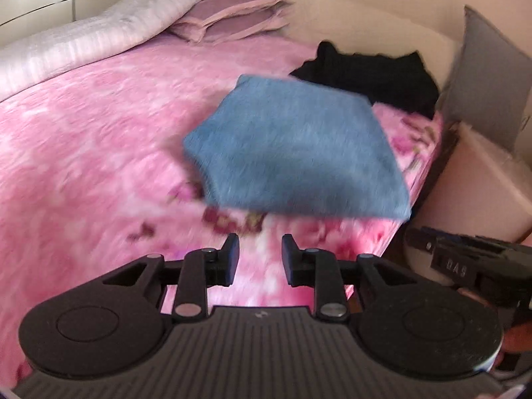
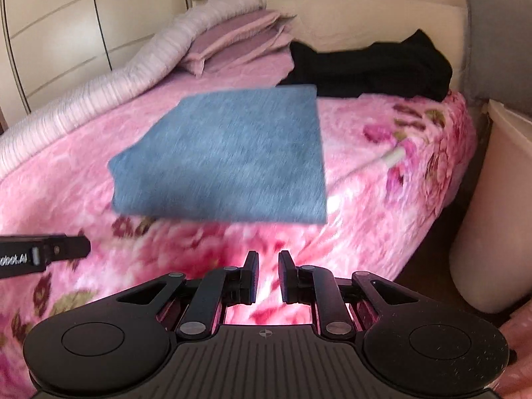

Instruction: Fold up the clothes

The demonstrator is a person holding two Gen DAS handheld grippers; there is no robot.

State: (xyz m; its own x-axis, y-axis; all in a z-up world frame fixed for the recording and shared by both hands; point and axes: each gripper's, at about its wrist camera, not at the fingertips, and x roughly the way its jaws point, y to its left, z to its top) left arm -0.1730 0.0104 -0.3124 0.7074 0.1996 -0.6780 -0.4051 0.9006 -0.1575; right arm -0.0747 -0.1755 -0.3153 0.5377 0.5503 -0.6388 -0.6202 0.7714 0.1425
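- Blue garment [image 1: 296, 146] [image 2: 226, 153] is lying folded into a flat rectangle on the pink floral bed cover [image 1: 83, 133] [image 2: 382, 183], near the bed's front edge.
- Black clothes [image 1: 369, 76] [image 2: 369, 66] are sitting heaped just behind it.
- Left claw [image 1: 260, 257] is hovering short of the garment, jaws parted, gripping nothing.
- Right claw [image 2: 268, 274] is hovering likewise, jaws narrowly apart, empty.
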